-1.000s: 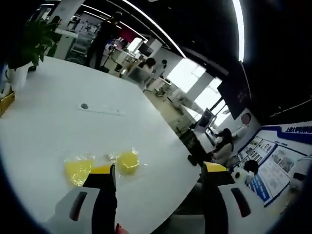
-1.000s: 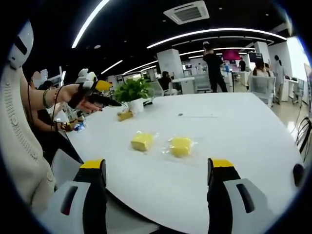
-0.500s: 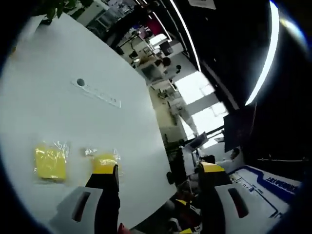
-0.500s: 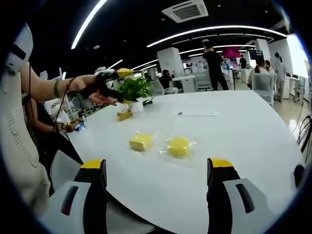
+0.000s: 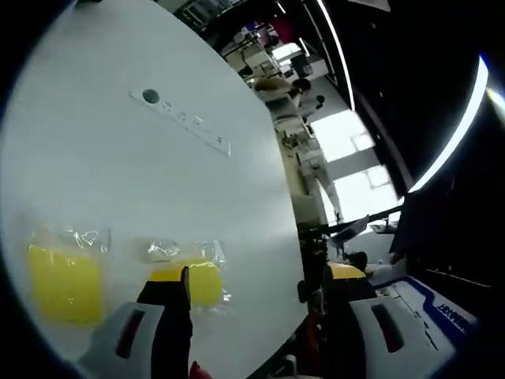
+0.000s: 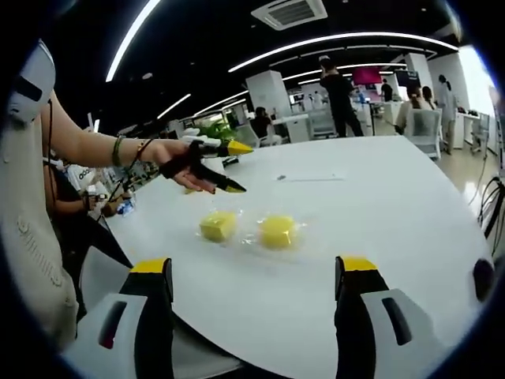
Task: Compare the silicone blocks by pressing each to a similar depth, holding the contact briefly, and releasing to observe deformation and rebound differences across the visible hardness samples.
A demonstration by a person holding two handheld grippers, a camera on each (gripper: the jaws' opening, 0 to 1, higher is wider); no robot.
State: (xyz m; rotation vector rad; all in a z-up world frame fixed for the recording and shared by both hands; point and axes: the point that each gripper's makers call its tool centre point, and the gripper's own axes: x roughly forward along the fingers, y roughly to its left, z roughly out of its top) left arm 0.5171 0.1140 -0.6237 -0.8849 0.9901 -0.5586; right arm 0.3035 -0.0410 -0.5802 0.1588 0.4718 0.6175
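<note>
- Two yellow silicone blocks in clear wrappers lie side by side, apart, on the white table (image 6: 379,213); neither is pressed yet.
- Right gripper view: squarer block (image 6: 218,227) at about 10 o'clock from frame centre, rounder block (image 6: 276,231) just to its 3 o'clock side.
- Right gripper (image 6: 256,284): jaws spread wide, nothing between them, hanging back near the table edge; both blocks sit ahead at roughly 12 o'clock, well apart from its tips.
- Left gripper (image 6: 230,167), seen from the right gripper view: held in a hand (image 6: 170,158), tips splayed, empty, hovering above the table at about 11 o'clock of the squarer block, not touching.
- Left gripper view: left gripper (image 5: 256,274) looks steeply down at the table; its left jaw tip overlaps the near edge of one block (image 5: 203,280); the other block (image 5: 65,282) lies toward 9 o'clock, clear of the jaws. Contact there: cannot tell.
- Key relation: left gripper is clearly the nearer tool; the block lies almost under its left jaw, so the press looks like a short drop down, maybe a small shift to centre the tip.
- Risk, as judged: off-centre contact on the block edge or the wrapper sliding on the smooth top.
- Also there: a strip with a round port (image 5: 183,121) on the table, far from the blocks.
</note>
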